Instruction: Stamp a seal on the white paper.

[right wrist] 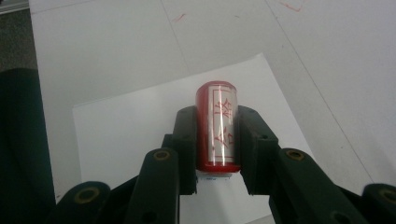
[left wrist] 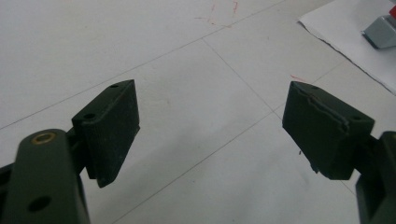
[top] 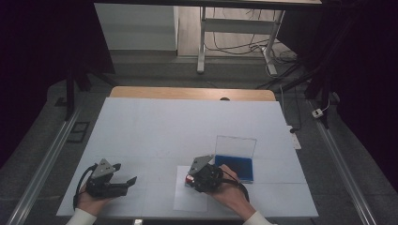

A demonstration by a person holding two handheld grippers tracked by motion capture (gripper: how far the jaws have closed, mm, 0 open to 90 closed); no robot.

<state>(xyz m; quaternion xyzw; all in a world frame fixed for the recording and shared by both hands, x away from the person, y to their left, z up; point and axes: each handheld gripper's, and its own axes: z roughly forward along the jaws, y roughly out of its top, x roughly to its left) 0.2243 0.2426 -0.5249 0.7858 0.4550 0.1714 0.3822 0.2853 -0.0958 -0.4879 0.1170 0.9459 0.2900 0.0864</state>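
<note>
White sheeting covered the table [top: 155, 126], the largest surface in the high view, with a bare wooden strip left exposed along the far edge. At the near right, a blue ink pad [top: 237, 168] was seen lying in its case with the clear lid [top: 235, 146] raised upright behind it. Just left of the pad, a loose sheet of white paper [top: 183, 199] was laid flat on the near part of the table.

Over that sheet the right gripper [top: 193, 179] was held, its jaws closed narrowly on a red stamp [right wrist: 217, 127], a cylinder bearing a label of red characters, gripped by its sides at mid-length. The stamp was thus located above the paper, in the right gripper's grasp; whether its lower face was touching the sheet could not be told. At the near left, well apart from the paper, the left gripper [top: 126, 180] was held idle above the bare table, its jaws spread wide and nothing between them.

The step in hand was judged to be the pressing of the stamp onto the paper. It was judged best done with the stamp kept square to the sheet, lowered straight, pressed evenly and lifted without sliding, so that smearing was avoided. The loose sheet might usefully be steadied by the free left gripper.
</note>
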